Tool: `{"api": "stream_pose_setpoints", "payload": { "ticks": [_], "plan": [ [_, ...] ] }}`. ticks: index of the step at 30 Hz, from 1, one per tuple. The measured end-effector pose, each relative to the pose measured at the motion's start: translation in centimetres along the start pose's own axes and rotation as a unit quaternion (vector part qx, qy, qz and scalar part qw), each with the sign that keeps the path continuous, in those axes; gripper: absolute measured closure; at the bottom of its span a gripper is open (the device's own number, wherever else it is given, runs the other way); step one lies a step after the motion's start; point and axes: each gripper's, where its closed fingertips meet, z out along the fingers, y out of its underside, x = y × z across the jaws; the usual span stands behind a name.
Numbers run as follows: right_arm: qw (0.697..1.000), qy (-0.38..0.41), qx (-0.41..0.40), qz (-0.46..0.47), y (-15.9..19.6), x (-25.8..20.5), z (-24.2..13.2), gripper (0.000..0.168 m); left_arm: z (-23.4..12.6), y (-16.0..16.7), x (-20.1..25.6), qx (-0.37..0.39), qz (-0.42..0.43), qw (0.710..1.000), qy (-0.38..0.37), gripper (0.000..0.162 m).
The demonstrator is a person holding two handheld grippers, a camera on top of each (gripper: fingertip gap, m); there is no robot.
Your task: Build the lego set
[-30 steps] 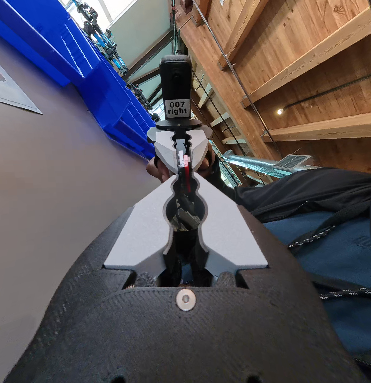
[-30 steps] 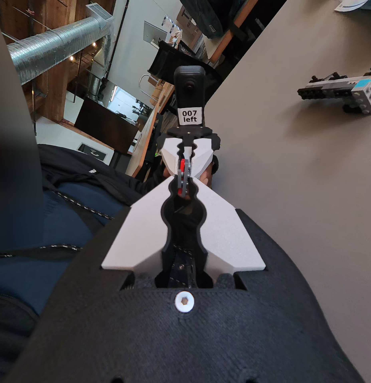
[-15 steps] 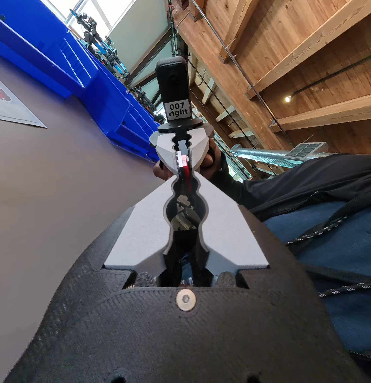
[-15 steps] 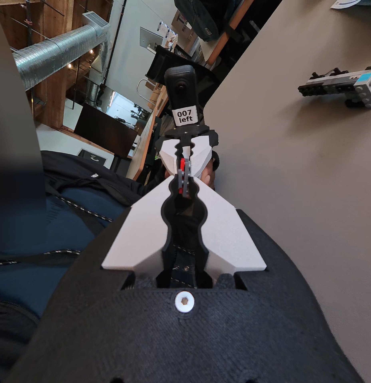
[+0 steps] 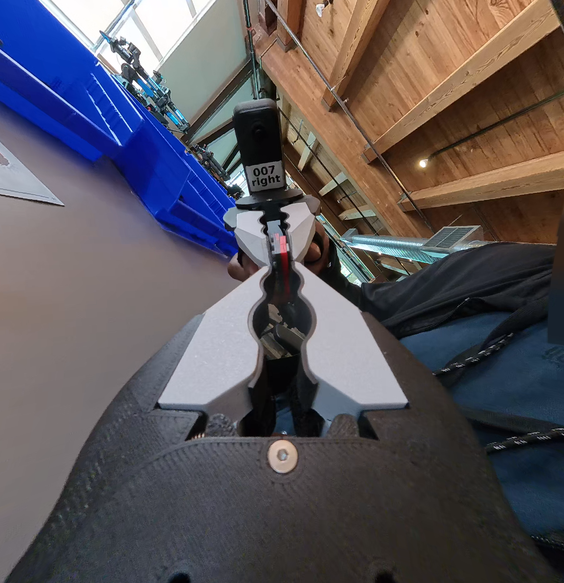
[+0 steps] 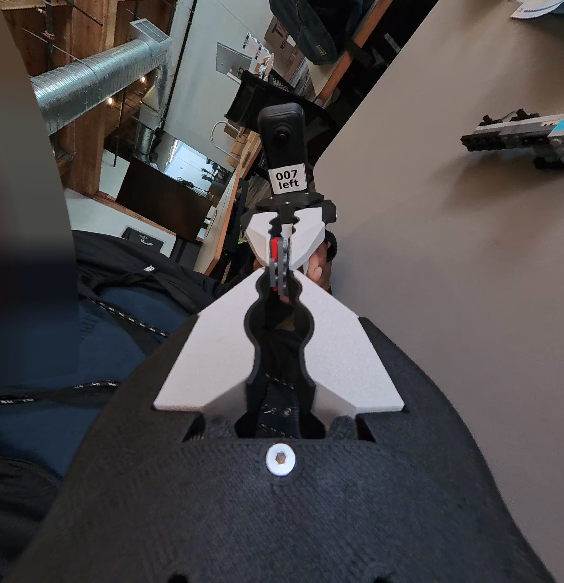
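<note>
The two tools met tip to tip in the air beside the bench, each pinching an end of one small Lego assembly. In the left wrist view the left tool (image 5: 279, 277) had its grey fingers drawn nearly together on the near end of the red and grey Lego piece (image 5: 282, 265), while the right tool (image 5: 276, 239) faced it from beyond, closed on the far end with a hand (image 5: 242, 268) behind it. The right wrist view showed the same grip from the other side: the right tool (image 6: 279, 277) clamped on the stacked grey plates with a red edge (image 6: 279, 262), and the left tool (image 6: 282, 241) was shut on the opposite end. The bench (image 6: 447, 299) was a plain matte grey-brown surface tilted steeply in both views. On it, well apart from the tools, lay a partly built Lego model (image 6: 526, 138) of black, grey and white bricks with a light blue tile, and a printed sheet (image 5: 12, 176) lay flat near the blue plastic bins (image 5: 142, 151) along the bench's far edge. Overhead ran timber beams and plank ceiling (image 5: 432, 94), a ribbed silver duct (image 6: 94, 79), and a small lit lamp (image 5: 423, 163). The person's dark jacket and navy top with a speckled drawstring (image 5: 463, 362) filled the side nearest the body.
</note>
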Motion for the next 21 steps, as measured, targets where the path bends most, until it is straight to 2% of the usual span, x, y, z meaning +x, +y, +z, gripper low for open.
{"api": "stream_pose_setpoints", "payload": {
  "ticks": [21],
  "plan": [
    [1.0, -0.003, 0.012, -0.001, -0.06, -0.52, 0.13, 0.159, -0.03, 0.11, 0.46, -0.009, 0.044, 0.999, -0.002, 0.153]
  ]
}}
